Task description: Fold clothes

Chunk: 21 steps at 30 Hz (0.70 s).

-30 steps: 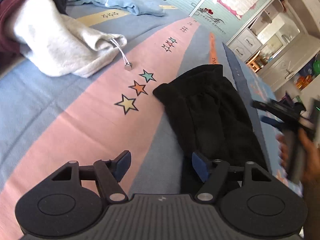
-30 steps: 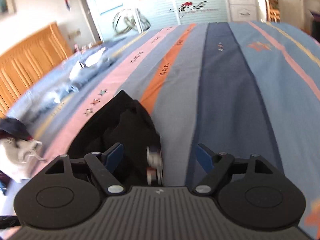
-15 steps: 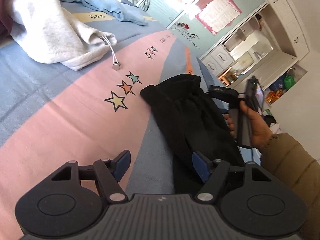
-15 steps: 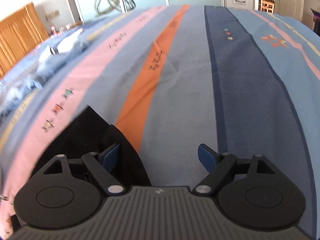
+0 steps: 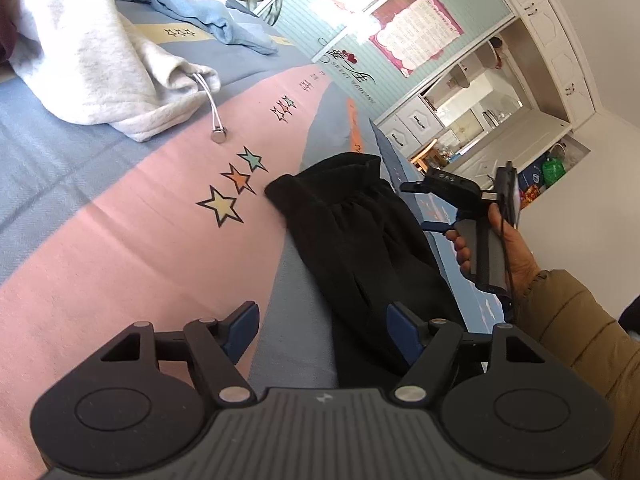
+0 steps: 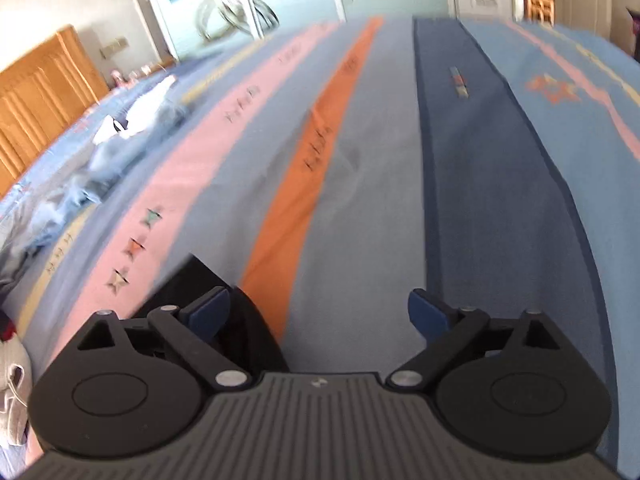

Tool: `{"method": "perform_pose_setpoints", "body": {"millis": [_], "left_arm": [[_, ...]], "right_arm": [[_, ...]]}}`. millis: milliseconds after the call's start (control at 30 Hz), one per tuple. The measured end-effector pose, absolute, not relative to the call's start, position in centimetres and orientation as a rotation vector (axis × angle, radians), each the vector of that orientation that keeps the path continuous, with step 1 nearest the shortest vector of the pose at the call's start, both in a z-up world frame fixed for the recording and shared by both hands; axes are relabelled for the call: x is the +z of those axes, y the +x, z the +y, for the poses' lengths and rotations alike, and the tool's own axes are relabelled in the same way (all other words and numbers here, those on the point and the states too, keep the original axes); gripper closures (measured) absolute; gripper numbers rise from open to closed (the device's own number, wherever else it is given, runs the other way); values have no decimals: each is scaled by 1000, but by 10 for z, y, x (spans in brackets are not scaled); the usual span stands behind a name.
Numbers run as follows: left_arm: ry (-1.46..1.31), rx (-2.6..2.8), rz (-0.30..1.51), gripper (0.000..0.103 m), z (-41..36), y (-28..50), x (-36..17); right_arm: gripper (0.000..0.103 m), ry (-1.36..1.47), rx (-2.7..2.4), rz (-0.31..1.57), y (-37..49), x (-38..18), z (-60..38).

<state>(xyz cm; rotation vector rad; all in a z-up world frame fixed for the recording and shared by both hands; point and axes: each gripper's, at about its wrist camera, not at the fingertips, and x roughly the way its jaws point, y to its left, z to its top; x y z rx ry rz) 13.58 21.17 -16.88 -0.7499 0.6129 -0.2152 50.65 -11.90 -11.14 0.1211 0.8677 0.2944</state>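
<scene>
your left tongs (image 5: 320, 330) are hanging well open over the striped bedspread (image 5: 120, 280), gripping nothing, one blue pad at the edge of the black trousers (image 5: 360, 240). your right tongs (image 6: 320, 314) are opening wide, only bedspread between the pads. the trousers are lying folded along the grey stripe, beside three stars (image 5: 236, 188). a grey hoodie (image 5: 92, 60) is lying heaped further off.

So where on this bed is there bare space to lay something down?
Bare: the pink stripe between the white sweatshirt and the black folded garment, and the grey and navy stripes right of the orange one. Crowded: the headboard side, with light-blue clothes heaped.
</scene>
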Motion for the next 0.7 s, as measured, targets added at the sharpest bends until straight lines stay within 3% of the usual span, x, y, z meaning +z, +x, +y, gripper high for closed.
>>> {"method": "perform_pose_setpoints", "body": {"millis": [367,433,500,567,700], "left_arm": [[-750,-245,593,28,210,141,-176],[-752,-248,588,27,210,141,-176],[-755,-250,586,26,210,141,-176],[-759,-252,584,26,211,141,-176],[-768,-241,582,24,212,141,-175]], "right_arm": [[9,203,456,961,513,-141,-100],[38,196,508,965,512,-140,-94],[87,168,541,969,510,-139,-87],[98,145,542,951,503,-136,-82],[100,215,559,857,481,-121,-90]]}}
